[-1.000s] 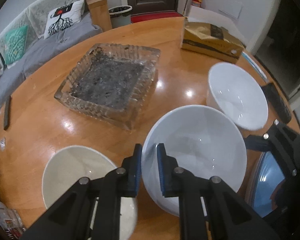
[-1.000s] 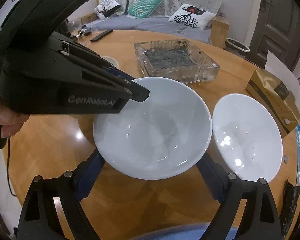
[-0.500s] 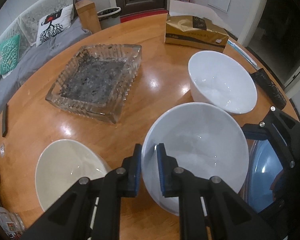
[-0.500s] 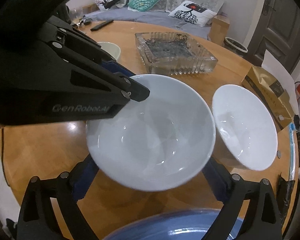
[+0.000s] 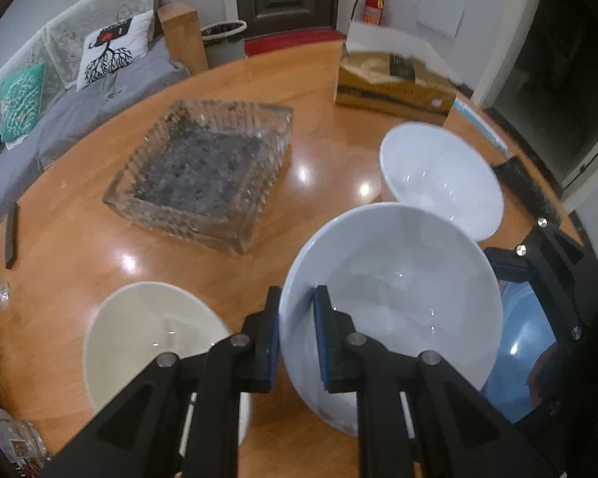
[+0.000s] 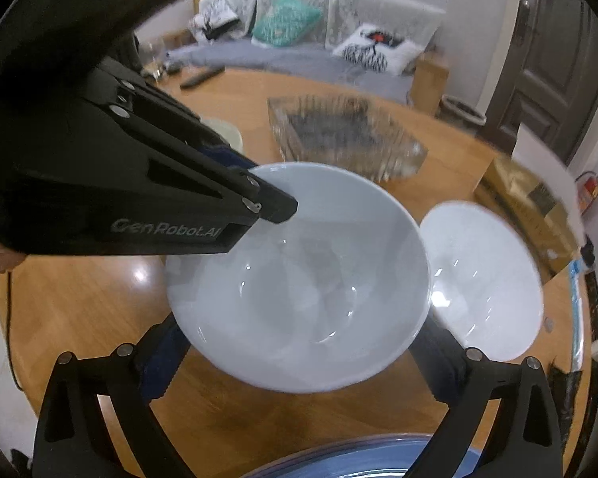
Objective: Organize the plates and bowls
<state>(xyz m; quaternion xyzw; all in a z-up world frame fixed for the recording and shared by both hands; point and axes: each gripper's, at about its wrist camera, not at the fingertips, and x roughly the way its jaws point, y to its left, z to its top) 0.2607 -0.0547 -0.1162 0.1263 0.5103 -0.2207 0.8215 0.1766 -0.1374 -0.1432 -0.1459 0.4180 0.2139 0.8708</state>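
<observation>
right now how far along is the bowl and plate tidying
Early, it seems. Nothing looks stacked yet. In hand: the left gripper pinches the rim of the large white bowl, lifted, with the open right gripper underneath. Left: the second white bowl, the cream bowl and the blue plate sit separately on the table.

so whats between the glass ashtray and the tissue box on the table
Nothing: in the left wrist view, only bare, glossy wooden tabletop lies between the glass ashtray and the gold tissue box.
</observation>
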